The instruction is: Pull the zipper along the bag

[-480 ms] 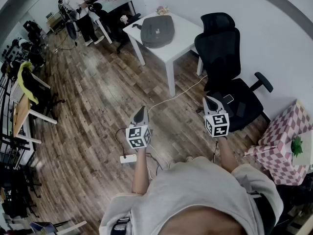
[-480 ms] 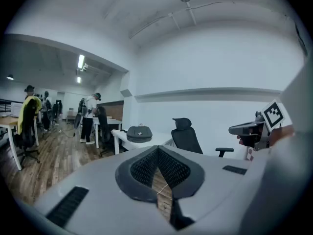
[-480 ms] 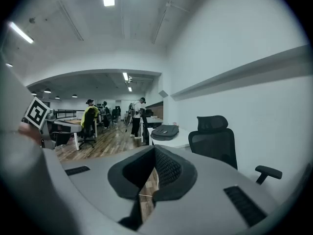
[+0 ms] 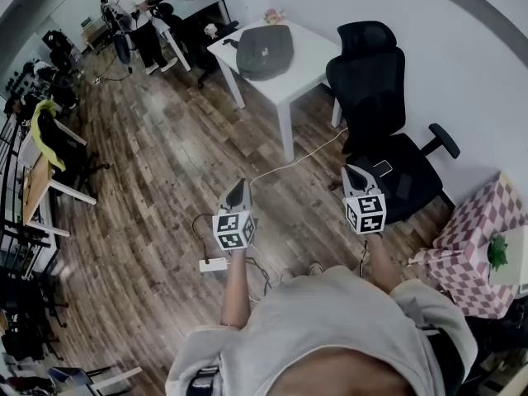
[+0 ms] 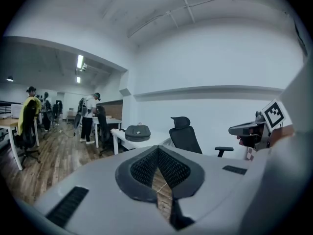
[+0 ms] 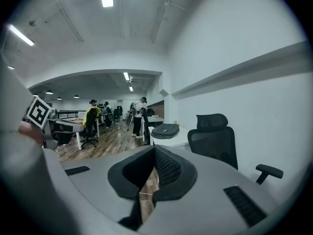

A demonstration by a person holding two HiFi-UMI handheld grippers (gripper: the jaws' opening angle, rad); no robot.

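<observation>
Well away from both grippers, the dark bag [image 4: 264, 52] is seen lying flat on the white table [image 4: 309, 68], on the half that is farther from the person. Its zipper is too small to be made out. Bare table top is left on the near side of the bag, up to the near edge and corner. A black chair [image 4: 375, 85] is parked just beside the table's right side, close to the wall. A wide stretch of wood floor [image 4: 165, 155] is left open between the table and the grippers. This floor is crossed by a thin white cable [image 4: 297, 162], and a white power strip [image 4: 213, 264] is lying near the person's feet. The left gripper [image 4: 238, 186] and the right gripper [image 4: 353, 172] are held up in the air, side by side and apart from each other, both pointed toward the table. The jaws of each are pressed together, and nothing is held between them. On the right, a small table with a checked cloth [image 4: 478, 238] is standing near the right arm. The left side of the room is lined with desks and chairs. Another person [image 4: 132, 15] is seen standing at the far end, past the table.
</observation>
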